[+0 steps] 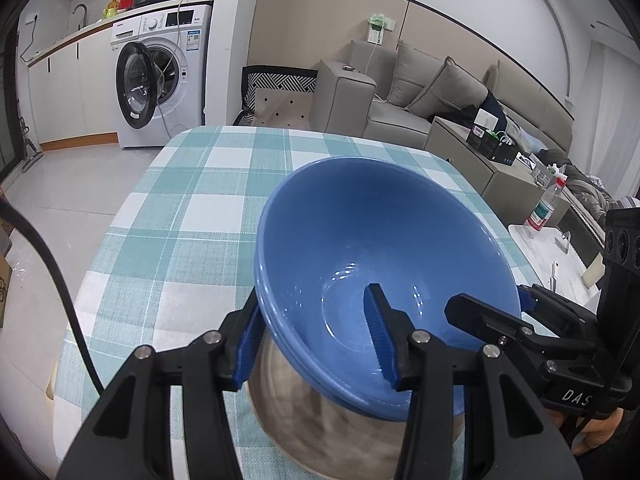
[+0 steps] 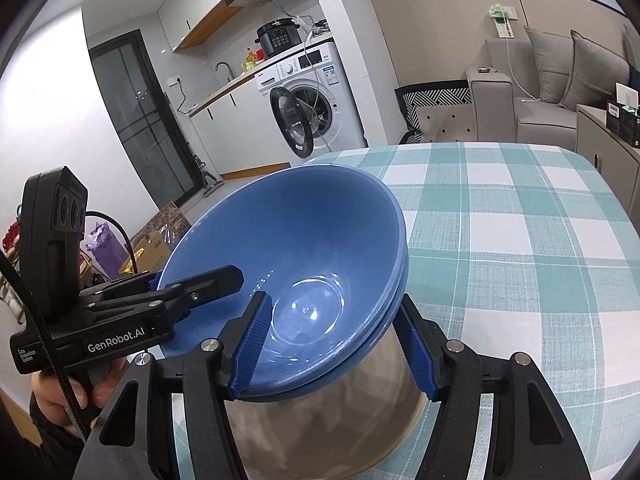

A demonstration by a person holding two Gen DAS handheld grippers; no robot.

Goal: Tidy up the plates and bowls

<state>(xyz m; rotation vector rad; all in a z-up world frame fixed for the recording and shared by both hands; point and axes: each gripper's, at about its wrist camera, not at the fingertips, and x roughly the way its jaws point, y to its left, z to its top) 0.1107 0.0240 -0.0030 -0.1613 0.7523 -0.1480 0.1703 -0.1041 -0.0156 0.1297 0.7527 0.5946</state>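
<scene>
Both your grippers, left (image 1: 316,344) and right (image 2: 340,344), have fingers clamped on the glossy blue bowls' (image 1: 384,264) rim. The nested round bowls tilt, mouths facing you, over a brushed steel bowl (image 2: 320,420) on the checked desk (image 2: 520,240).

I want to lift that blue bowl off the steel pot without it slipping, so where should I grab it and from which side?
Grip the blue bowl by its thin rim, one finger inside and one outside, as the left gripper and right gripper straddle it now. Come from opposite near edges: its flared, tilted wall sits on the steel pot, probably too wide to span.
</scene>
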